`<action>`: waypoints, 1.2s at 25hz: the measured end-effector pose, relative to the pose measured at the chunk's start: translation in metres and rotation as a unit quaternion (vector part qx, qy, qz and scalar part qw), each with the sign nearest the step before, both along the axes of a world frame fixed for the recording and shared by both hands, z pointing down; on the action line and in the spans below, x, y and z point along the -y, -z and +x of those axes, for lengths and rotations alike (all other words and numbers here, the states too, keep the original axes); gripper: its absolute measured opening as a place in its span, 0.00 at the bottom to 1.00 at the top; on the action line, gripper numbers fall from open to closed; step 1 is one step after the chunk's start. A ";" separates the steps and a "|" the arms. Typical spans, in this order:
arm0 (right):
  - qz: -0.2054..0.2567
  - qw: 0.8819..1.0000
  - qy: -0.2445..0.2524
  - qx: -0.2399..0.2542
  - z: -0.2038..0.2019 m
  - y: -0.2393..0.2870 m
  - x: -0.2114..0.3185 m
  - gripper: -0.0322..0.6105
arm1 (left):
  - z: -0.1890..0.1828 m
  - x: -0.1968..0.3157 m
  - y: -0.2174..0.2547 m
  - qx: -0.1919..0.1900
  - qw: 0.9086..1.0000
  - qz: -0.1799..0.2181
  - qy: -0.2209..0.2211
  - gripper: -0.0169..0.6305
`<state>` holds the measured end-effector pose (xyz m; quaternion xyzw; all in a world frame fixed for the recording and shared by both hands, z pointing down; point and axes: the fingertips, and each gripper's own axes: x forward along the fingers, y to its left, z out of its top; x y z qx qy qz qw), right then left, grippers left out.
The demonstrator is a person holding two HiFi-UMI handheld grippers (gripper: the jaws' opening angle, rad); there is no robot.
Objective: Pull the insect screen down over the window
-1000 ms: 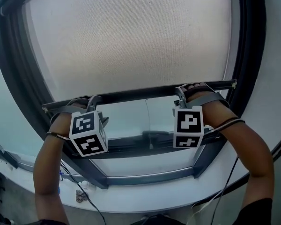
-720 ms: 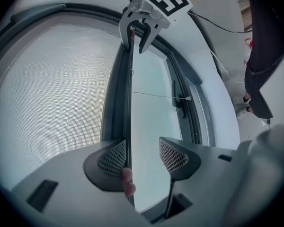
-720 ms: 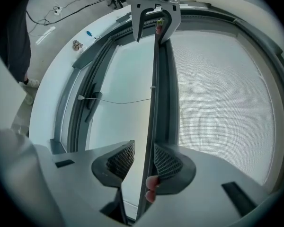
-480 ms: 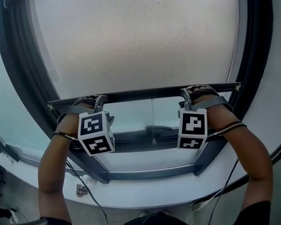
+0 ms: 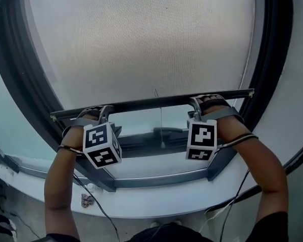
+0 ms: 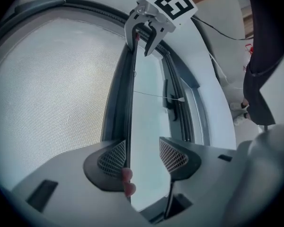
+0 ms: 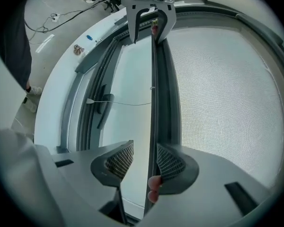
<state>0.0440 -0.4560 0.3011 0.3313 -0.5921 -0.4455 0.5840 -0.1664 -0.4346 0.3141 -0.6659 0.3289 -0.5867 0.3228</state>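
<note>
The insect screen is a pale mesh that covers most of the window. Its dark bottom bar runs across above the lower window frame. My left gripper sits on the bar's left part, my right gripper on its right part. In the left gripper view the bar lies against one pad of the left gripper, with a gap to the other. In the right gripper view the bar stands between the jaws of the right gripper, which are opening, beside one pad and apart from the other.
A thin pull cord hangs from the bar's middle in front of the glass. A dark window handle sits below it. The white sill curves along the bottom, with cables trailing over it to the floor.
The bottom bar and both grippers have come a little lower, toward the lower window frame. The strip of bare glass under the bar has narrowed.
</note>
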 end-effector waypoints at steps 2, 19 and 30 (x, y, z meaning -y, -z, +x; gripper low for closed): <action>0.000 1.000 0.002 0.007 -0.003 0.000 0.000 0.26 | 0.000 0.000 -0.001 0.000 1.000 0.002 0.002 0.37; -0.047 0.999 -0.005 -0.018 0.002 -0.064 -0.002 0.26 | 0.004 -0.003 -0.066 -0.015 0.999 -0.037 -0.002 0.37; -0.100 0.995 -0.011 -0.013 0.004 -0.136 -0.005 0.26 | 0.005 -0.006 -0.138 -0.039 0.995 -0.095 0.010 0.37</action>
